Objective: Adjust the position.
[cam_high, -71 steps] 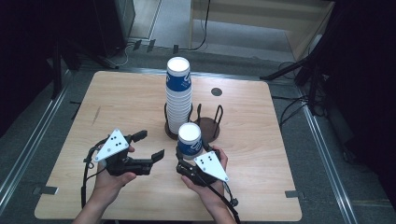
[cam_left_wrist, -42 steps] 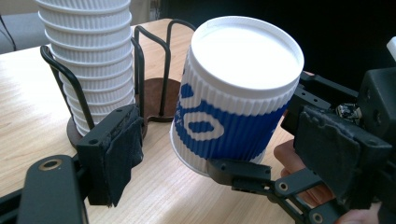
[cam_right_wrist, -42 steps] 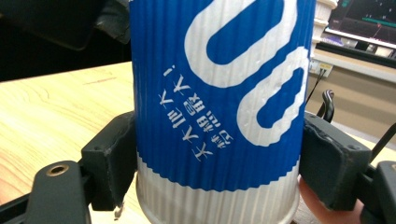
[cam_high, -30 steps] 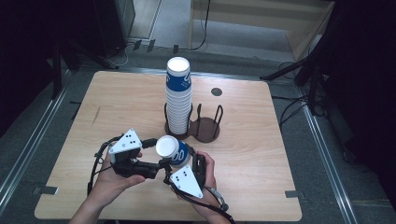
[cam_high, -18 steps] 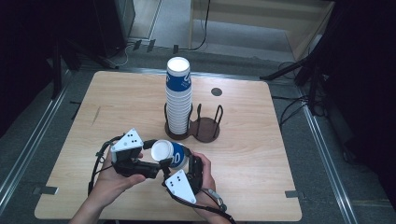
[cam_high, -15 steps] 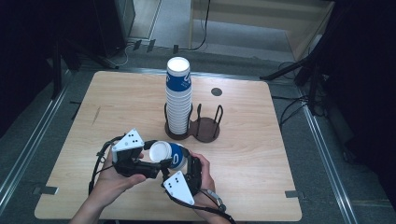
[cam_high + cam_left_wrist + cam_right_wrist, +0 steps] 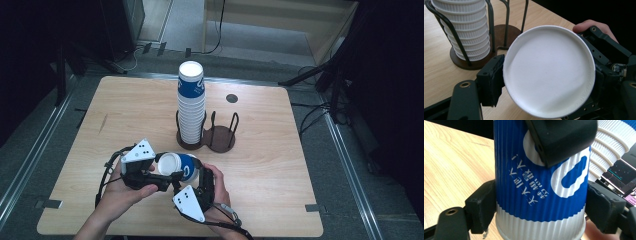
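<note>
Held on its side at lower centre of the high view: paper cup (image 7: 181,166), white round end turned toward the left of the frame, blue ribbed wall toward the right. Gripped by both tools at once, probably to pass it from one to the other or to turn it over for stacking. Right gripper (image 7: 194,174) closed across the cup's wall, jaws spread only as wide as the cup, with pads (image 7: 480,205) pressing at either side in the right gripper view. Left gripper (image 7: 170,173) closed on the same cup near its white end, with one pad (image 7: 491,82) against the rim at lower left of the left gripper view; opposite pad hard to separate from the other tool's black frame. Lifted clear of the table (image 7: 280,165), so free to rotate without scraping. Standing just above in the high view, close enough to be clipped by a careless swing: tall stack of cups (image 7: 191,107) in a wire holder (image 7: 220,137), whose second bay sits empty at the right. Plenty of bare wood to the right and upper left of the frame; little spare room toward the bottom edge, where the hands already sit close to the table's near border.
</note>
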Tool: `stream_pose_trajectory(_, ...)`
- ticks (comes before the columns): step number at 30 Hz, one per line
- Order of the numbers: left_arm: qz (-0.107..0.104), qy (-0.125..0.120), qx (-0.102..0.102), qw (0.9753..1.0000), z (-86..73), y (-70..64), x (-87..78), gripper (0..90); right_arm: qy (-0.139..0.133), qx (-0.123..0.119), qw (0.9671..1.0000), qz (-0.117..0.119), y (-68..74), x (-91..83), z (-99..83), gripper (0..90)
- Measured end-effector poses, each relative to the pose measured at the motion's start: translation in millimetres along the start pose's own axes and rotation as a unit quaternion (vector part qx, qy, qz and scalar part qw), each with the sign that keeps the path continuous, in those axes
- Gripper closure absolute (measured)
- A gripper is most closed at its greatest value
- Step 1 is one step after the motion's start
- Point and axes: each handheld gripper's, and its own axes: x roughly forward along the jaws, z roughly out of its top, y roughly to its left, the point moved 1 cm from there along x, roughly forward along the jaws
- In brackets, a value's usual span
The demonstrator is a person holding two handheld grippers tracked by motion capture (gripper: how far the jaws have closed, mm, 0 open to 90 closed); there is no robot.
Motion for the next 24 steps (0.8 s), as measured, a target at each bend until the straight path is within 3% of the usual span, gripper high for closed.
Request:
stream_pose_trajectory(5,-0.004,-0.016,-0.009,0.9998,-1.1,5.1,-1.8,27.0,0.005,-0.015,0.9999,-0.007,-3.1,0.0,-0.3,14.9)
stream_pose_trajectory(10,0.005,-0.034,-0.006,0.9994,-1.4,7.6,-5.0,27.2,0.002,-0.016,0.9998,0.009,-7.3,-2.0,-0.1,12.8)
stream_pose_trajectory(24,0.020,-0.075,-0.027,0.9966,-2.5,20.0,-14.4,27.1,-0.011,0.029,0.9987,0.042,-26.1,-9.2,1.7,6.2)
